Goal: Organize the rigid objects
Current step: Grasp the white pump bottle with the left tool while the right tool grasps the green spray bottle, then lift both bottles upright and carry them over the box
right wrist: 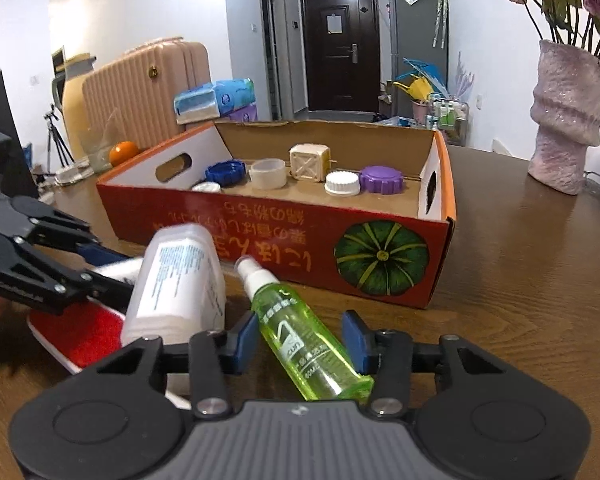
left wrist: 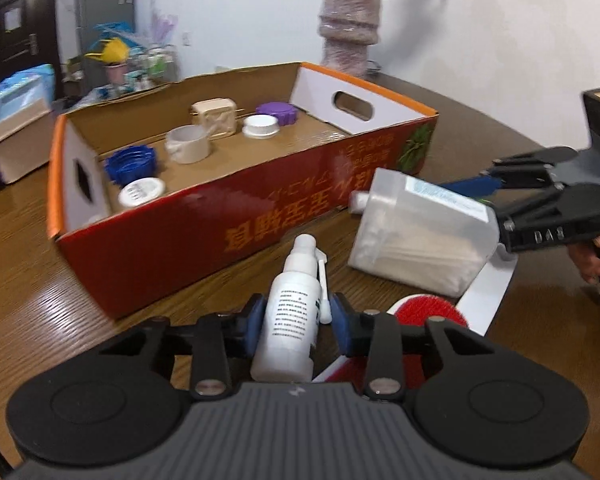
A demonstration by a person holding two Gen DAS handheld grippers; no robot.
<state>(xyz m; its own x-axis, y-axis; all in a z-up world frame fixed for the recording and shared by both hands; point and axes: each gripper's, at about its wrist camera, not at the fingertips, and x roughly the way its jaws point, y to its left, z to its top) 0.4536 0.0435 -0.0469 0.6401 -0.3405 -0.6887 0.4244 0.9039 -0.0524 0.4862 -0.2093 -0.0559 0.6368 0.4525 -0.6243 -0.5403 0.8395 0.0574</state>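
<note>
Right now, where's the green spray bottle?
In the right wrist view, the green spray bottle lies on the table between the right gripper pads, before the red box.

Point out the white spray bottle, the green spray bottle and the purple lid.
white spray bottle (left wrist: 288, 316), left wrist view, on its printed label.
green spray bottle (right wrist: 300, 328), right wrist view, on its body.
purple lid (right wrist: 381, 179), right wrist view, on its side.

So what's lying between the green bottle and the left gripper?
A see-through plastic box with white stuff inside lies on the table between the green bottle and the left gripper. The right wrist view shows it.
</note>
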